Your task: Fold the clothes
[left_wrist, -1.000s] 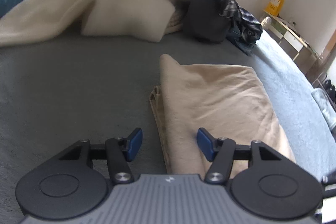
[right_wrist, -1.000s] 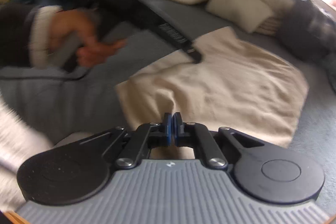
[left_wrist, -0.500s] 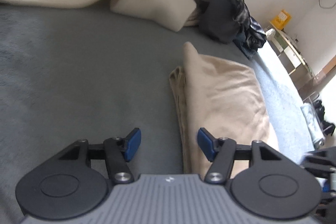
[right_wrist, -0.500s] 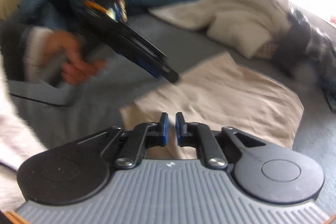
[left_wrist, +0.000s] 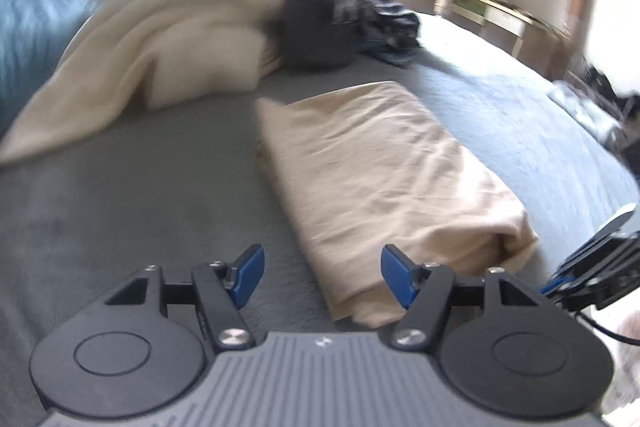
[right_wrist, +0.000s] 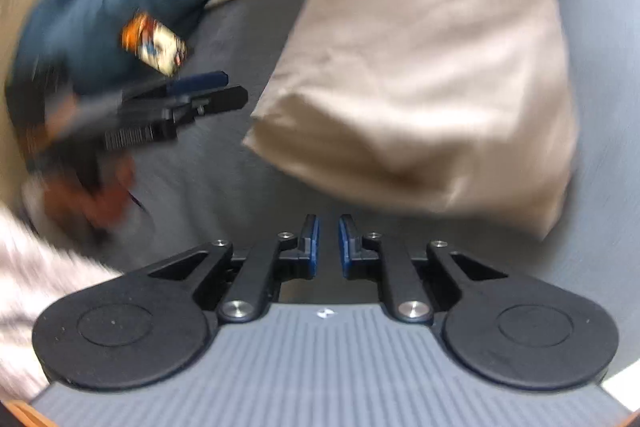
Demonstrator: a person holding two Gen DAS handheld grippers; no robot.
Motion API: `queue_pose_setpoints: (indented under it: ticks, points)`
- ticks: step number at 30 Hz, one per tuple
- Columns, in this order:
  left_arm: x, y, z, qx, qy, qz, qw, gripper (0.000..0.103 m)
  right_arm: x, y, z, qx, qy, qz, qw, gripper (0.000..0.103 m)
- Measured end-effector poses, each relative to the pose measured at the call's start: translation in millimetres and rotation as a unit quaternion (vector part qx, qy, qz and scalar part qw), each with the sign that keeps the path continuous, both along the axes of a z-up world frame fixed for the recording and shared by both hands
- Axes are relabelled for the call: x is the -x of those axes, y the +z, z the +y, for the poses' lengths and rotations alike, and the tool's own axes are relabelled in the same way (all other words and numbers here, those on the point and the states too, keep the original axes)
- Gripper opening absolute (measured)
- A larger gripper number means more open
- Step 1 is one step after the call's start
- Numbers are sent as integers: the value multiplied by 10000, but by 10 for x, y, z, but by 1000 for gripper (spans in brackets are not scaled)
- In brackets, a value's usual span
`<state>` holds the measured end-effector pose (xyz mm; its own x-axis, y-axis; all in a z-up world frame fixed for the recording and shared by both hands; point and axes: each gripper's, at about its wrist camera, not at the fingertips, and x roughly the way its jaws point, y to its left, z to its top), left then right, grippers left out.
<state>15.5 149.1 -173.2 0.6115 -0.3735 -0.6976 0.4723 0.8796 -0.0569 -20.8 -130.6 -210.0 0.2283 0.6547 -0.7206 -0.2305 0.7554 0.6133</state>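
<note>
Folded beige cotton garment (left_wrist: 384, 183) lying flat on the grey bedspread (left_wrist: 120, 195), well apart from the heap of cream blankets (left_wrist: 160, 43) and the dark clothes pile (left_wrist: 328, 23) behind it. Left gripper (left_wrist: 322, 277) hovering just off the garment's near corner, blue pads spread wide, nothing between them. Right gripper (right_wrist: 329, 247) beside the garment's near edge, just been parting, a narrow gap showing, gripping nothing. Blurred hand (right_wrist: 92, 195) off to one side.

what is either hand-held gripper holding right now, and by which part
Nothing. The left hand-held gripper is open with no cloth between its pads. The right hand-held gripper, its jaws just opening, is slightly apart and empty. The folded beige cloth lies free.
</note>
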Motion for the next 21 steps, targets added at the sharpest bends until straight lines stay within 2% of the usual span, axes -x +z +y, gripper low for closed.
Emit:
queue_pose_setpoints:
  ticks: [3,7,10,17,21]
  points:
    - [103,7,-196,-215,-390,-237,9987,66,52,-174,67,182,-302,388,9986,11]
    - [163,-36,-433,-485,-957,-452,9932,65,56,-287,12,156,-894,462,9948,11]
    - [119,-74,-525,-511,-1211,-442,9903,62,65,-208,-22,57,-1111,90,9938,11]
    - [-1,-115,-582,-511,-1442,-262,9879,41,67,-55,-51,-205,-1357,-624,9886,11]
    - [-52,-121,-584,-484,-1510,-117,9873,40,-35,-12,-31,-99,-1303,-979,9866,11]
